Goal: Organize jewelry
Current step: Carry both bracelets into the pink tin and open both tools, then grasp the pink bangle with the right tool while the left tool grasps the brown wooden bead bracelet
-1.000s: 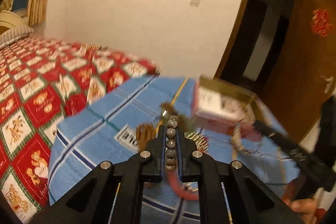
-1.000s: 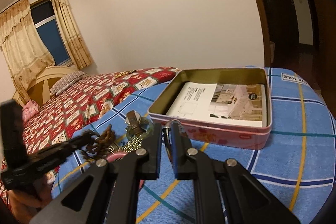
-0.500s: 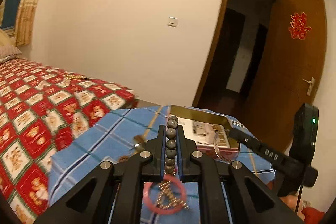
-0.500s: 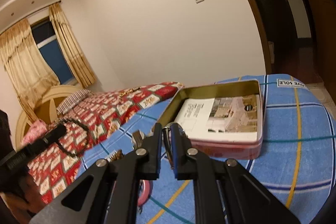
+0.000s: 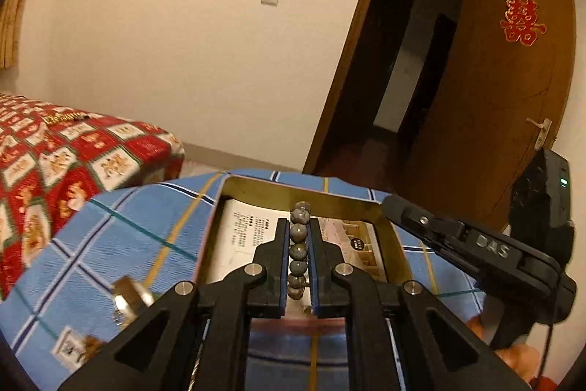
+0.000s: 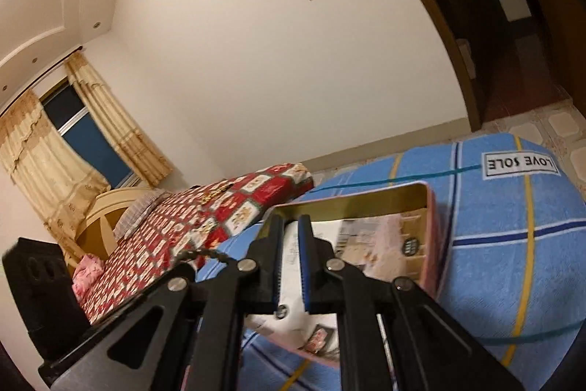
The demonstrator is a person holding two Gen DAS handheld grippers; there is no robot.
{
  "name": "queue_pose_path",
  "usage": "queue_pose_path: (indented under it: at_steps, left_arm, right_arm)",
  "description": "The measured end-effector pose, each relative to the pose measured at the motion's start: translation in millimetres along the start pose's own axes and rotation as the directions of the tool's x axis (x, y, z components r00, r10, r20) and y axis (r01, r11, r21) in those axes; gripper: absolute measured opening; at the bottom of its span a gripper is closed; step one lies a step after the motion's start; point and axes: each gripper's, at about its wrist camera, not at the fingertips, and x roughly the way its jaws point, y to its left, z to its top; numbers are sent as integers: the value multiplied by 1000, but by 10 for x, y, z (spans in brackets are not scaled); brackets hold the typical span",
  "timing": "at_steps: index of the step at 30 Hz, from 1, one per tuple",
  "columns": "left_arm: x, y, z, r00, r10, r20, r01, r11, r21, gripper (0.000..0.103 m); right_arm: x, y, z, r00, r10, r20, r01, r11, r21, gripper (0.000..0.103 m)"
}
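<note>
Left tool (image 5: pixel 297 244) is clamped on a grey bead bracelet (image 5: pixel 297 250); the bead string runs lengthwise between the fingers, its far end pointing away from the camera, past the fingertips. It hangs over the open pink tin (image 5: pixel 393 233), which sits on the blue plaid desk (image 5: pixel 110 244) with a printed leaflet (image 5: pixel 245 233) inside. Right tool (image 6: pixel 289 248): fingers nearly together with a narrow gap, nothing visibly held, also over the tin (image 6: pixel 432 244). A metal ring-like piece (image 5: pixel 128 297) lies on the desk left of the tin.

Cream walls (image 5: pixel 183 24), an open brown door (image 5: pixel 512 79), a red-quilted bed (image 6: pixel 205 226), and a curtained dark window (image 6: pixel 88 138).
</note>
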Motion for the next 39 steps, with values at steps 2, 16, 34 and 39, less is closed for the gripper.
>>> queue_pose_path:
  at_steps: [2, 16, 34, 39]
  left_arm:
    - [180, 17, -7, 999, 15, -30, -15, 1000, -13, 8]
    - [85, 38, -144, 981, 191, -32, -193, 980, -40, 68]
    - [-499, 44, -627, 903, 429, 5, -429, 902, 54, 68]
    - [-632, 80, -691, 898, 439, -3, -439, 898, 41, 68]
  right_arm:
    - [5, -78, -30, 1000, -7, -7, 7, 1000, 24, 12]
    - [-118, -164, -11, 989, -144, 44, 145, 989, -14, 16]
    - [-353, 257, -413, 958, -273, 92, 285, 943, -173, 80]
    - [-340, 389, -558, 958, -278, 74, 287, 935, -208, 80]
